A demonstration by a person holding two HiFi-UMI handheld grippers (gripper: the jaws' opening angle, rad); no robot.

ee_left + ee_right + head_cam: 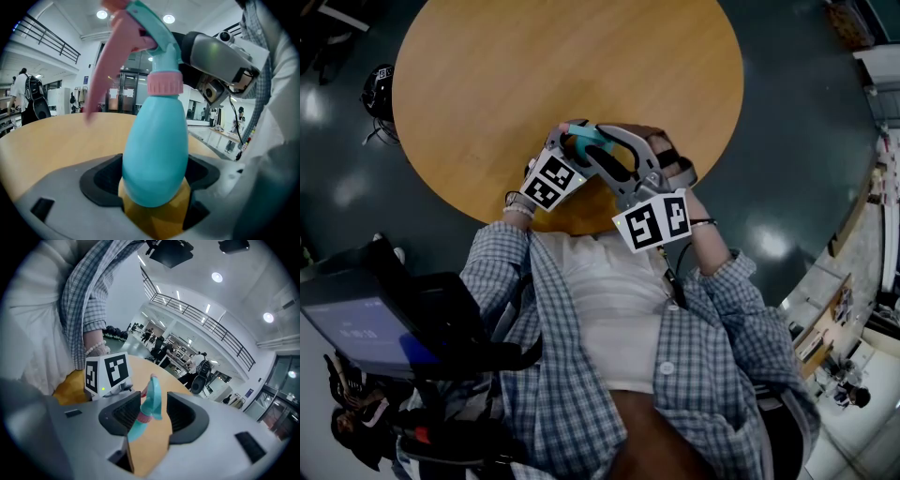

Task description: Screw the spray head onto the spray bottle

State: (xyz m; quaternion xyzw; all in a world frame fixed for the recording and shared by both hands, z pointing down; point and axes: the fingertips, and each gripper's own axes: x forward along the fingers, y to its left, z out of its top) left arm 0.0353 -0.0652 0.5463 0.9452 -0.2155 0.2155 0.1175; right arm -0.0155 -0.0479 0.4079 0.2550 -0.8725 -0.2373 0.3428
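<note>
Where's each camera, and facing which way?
Head view: on the head, steeply down at the table; shirt, left gripper, right gripper show.
Left gripper view: on that gripper, along jaws shut on the spray bottle; right gripper shows.
Right gripper view: on that gripper, toward the spray head between parted jaws; left gripper's cube shows.
Both gripper views share the spray head.

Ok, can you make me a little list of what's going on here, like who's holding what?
place: above a round wooden table
bottle: teal, held off the table
left gripper: shut on the bottle's body
spray head: teal with a pink trigger, sitting on the bottle's neck
collar: pink, around the neck
right gripper: one jaw on each side of the spray head; unclear if it is squeezing
</note>
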